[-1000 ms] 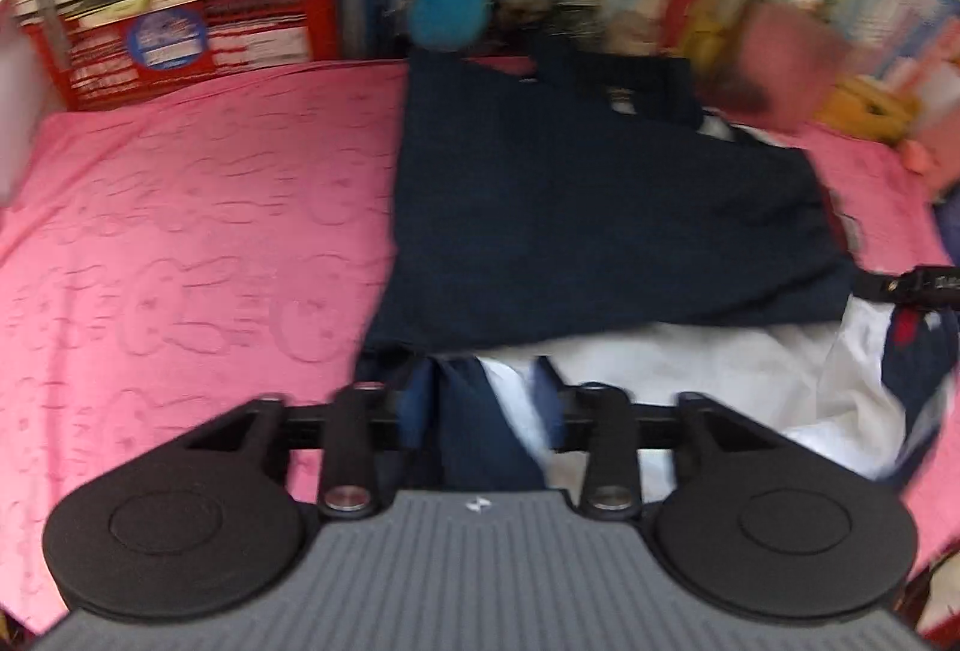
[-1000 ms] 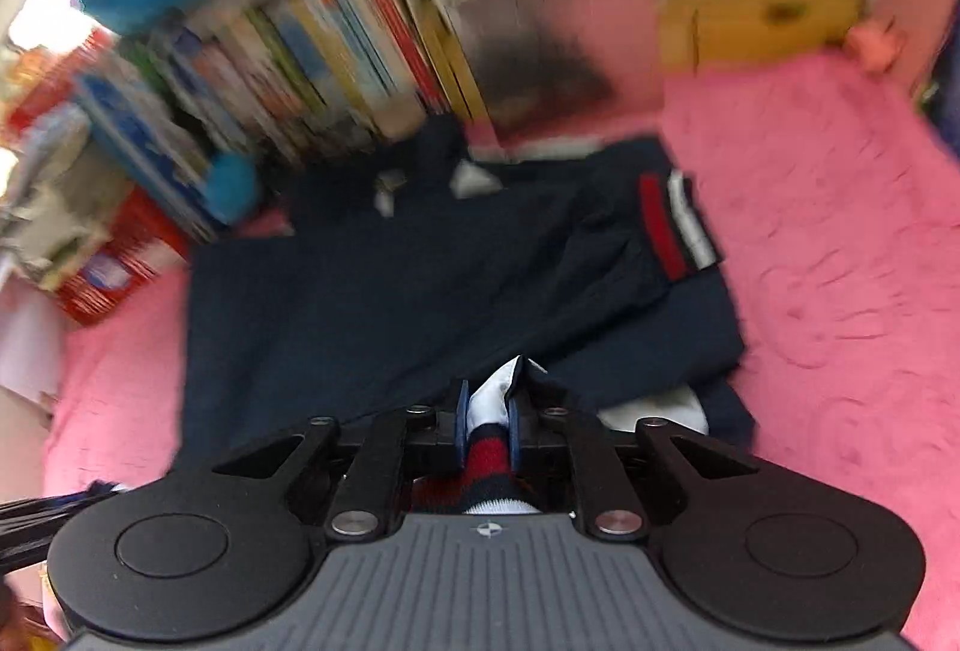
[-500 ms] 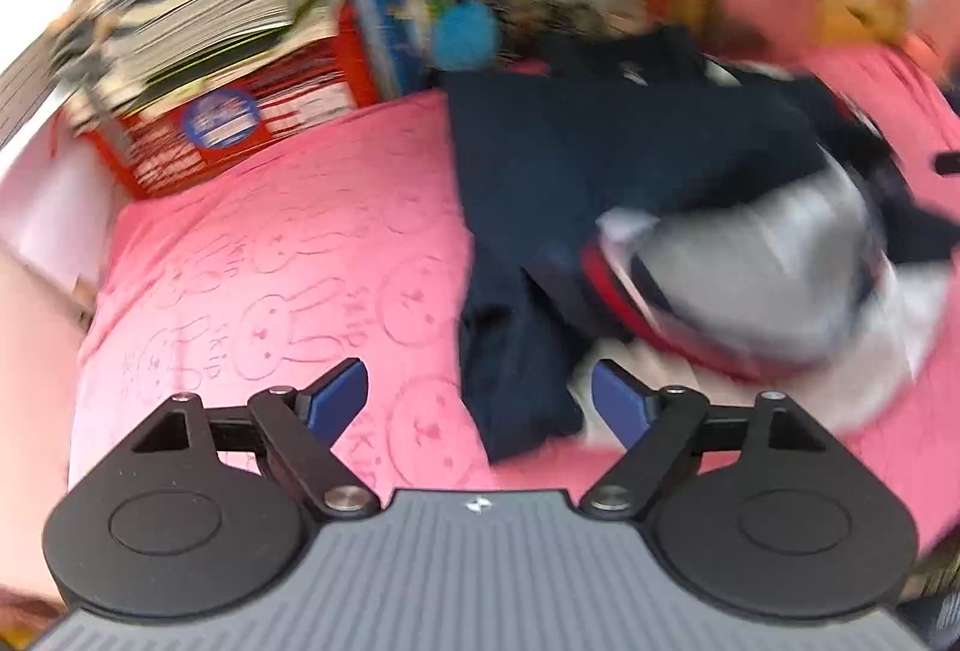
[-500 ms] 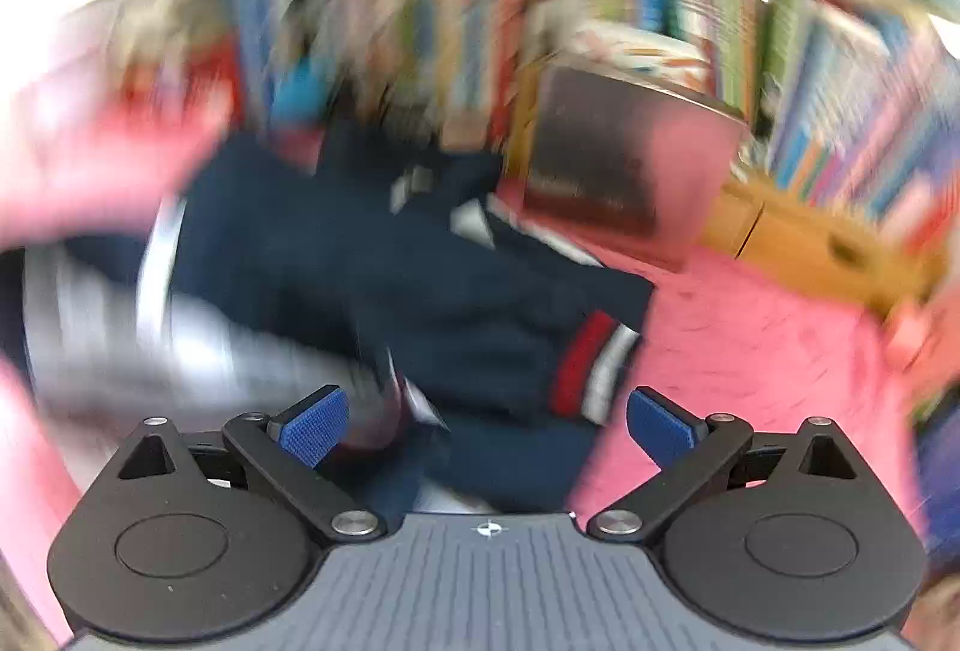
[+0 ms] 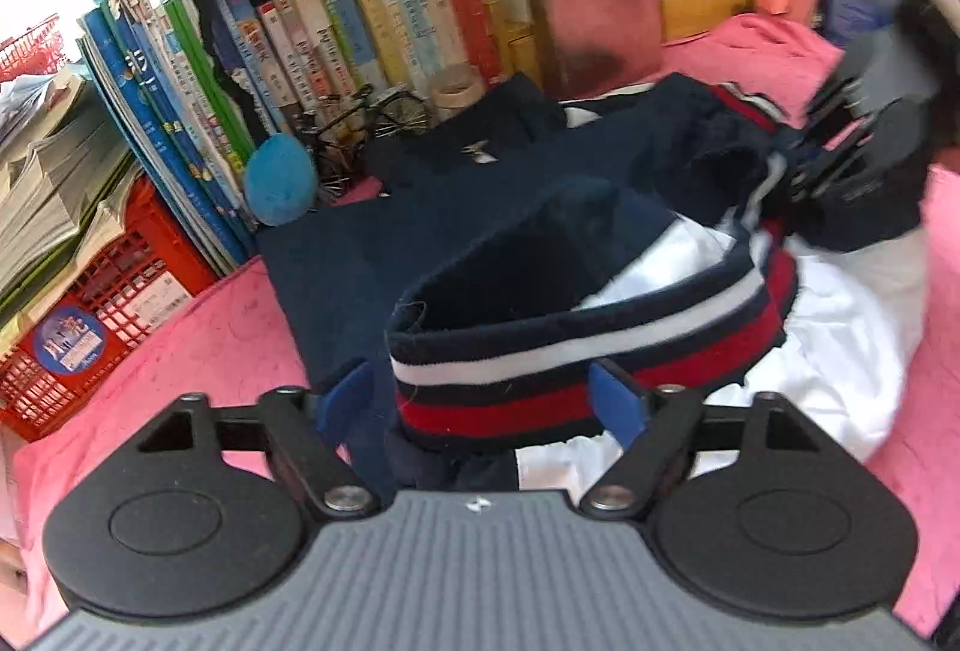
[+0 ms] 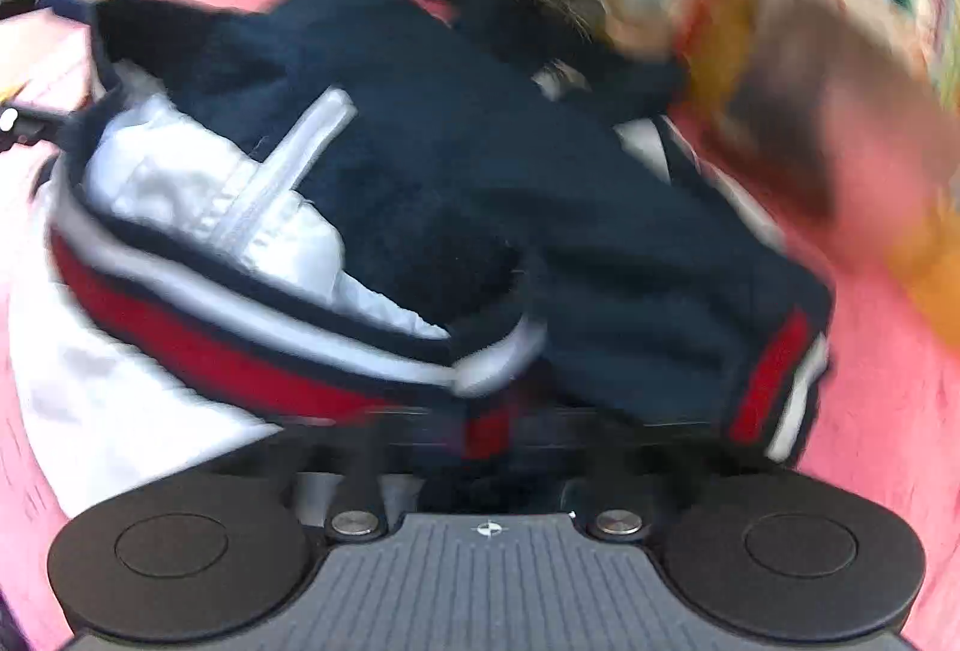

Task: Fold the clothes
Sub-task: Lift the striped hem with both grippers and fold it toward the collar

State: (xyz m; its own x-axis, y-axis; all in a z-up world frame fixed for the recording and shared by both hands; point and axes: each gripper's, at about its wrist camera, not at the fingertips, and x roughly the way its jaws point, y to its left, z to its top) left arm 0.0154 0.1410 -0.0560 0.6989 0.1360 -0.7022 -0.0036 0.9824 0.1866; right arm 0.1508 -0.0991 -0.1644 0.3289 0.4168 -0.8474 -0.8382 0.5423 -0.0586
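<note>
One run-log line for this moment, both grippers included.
left gripper: open, straddling striped hem | right gripper: blurred, state unclear | navy jacket: bunched on pink blanket, white lining exposed

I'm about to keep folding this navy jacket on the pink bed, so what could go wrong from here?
1. The left hand-held gripper is open around the striped hem; closing may pinch too thick a bunch, or only one layer.
2. The white lining is exposed and rumpled, so it may get folded in creased.
3. The right wrist view is blurred by fast motion, so the jacket could shift.

Bright daylight, fisheye-warped edges; right view seemingly motion-blurred
</note>
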